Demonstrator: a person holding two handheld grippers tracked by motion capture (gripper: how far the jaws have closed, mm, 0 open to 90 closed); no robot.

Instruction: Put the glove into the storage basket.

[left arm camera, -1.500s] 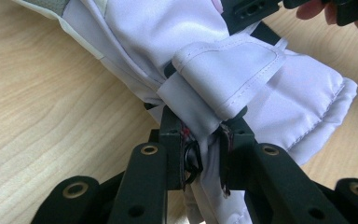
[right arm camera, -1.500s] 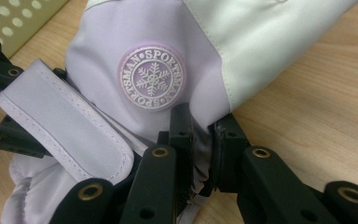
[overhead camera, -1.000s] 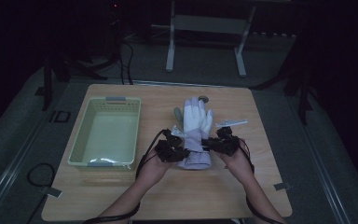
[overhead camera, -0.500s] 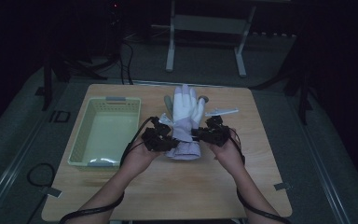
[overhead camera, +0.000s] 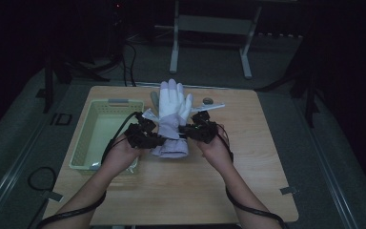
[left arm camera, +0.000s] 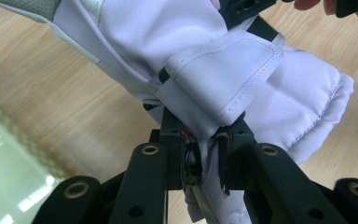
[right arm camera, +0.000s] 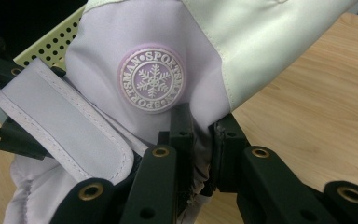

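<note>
At the left of the high view the pale green basket [overhead camera: 106, 136] sits on the wooden table [overhead camera: 248, 181], its near corner just under your left hand [overhead camera: 119, 155]. Right beside it, your left gripper [overhead camera: 145, 134] has its jaws closed tight on the wrist of the white-and-lilac glove [overhead camera: 171, 119]; in the left gripper view you can see the fabric pinched just below the lilac wrist strap [left arm camera: 223, 77]. The glove lies at centre frame, white fingers pointing to the top of the picture, padded cuff toward you. On its other side your right gripper [overhead camera: 195, 130] also has its jaws clamped on the wrist fabric, just under the round snowflake badge [right arm camera: 152, 78] in the right gripper view. Past the glove's fingers, upper right of centre, a small dark round object [overhead camera: 208, 100] rests on the table.
</note>
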